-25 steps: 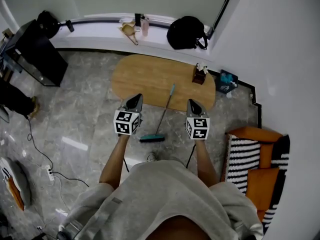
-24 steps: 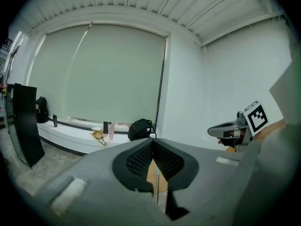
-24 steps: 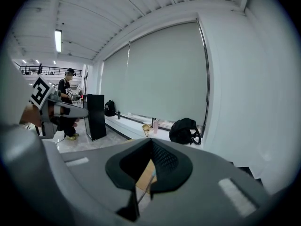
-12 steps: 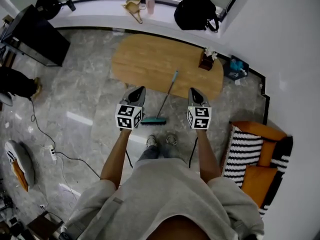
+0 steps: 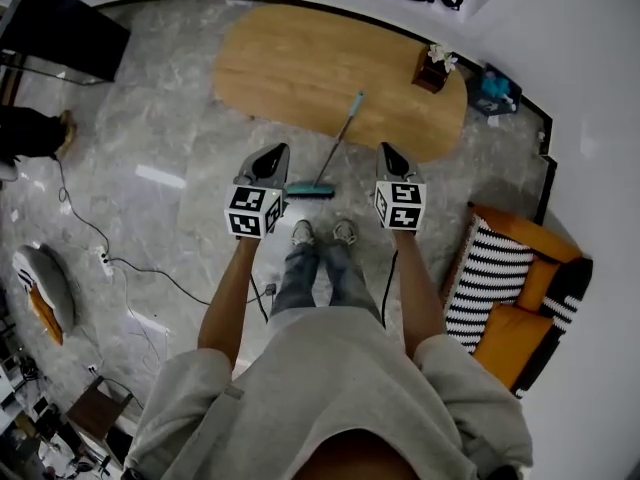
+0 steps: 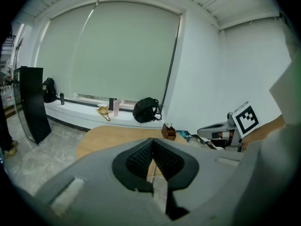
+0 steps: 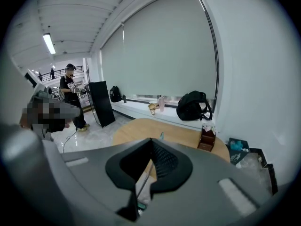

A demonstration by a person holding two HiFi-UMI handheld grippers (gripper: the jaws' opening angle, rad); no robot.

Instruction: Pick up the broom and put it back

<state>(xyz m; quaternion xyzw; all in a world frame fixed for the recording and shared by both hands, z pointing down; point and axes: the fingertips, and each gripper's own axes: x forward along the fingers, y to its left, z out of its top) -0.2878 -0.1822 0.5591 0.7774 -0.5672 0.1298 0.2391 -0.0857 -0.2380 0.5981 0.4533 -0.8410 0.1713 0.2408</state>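
The broom (image 5: 330, 158) has a teal head (image 5: 308, 191) on the grey floor just ahead of the person's shoes. Its thin handle slants up against the edge of the oval wooden table (image 5: 300, 58). My left gripper (image 5: 279, 150) hangs in the air left of the broom head, and my right gripper (image 5: 385, 148) hangs to its right. Neither touches the broom. In the left gripper view the jaws (image 6: 153, 141) meet at their tips with nothing held. The right gripper (image 7: 151, 141) is also shut and empty, with the broom handle (image 7: 146, 169) showing below its tips.
A brown box (image 5: 432, 69) stands on the table's right end. Striped and orange cushions (image 5: 505, 298) lie at the right by the wall. A cable and power strip (image 5: 103, 260) run across the floor at the left. A black panel (image 5: 60, 28) stands at the back left, with a person (image 7: 71, 95) near it.
Both grippers have sunk toward the floor. In the head view the table and broom slid up the frame, and the person's legs and shoes came into sight.
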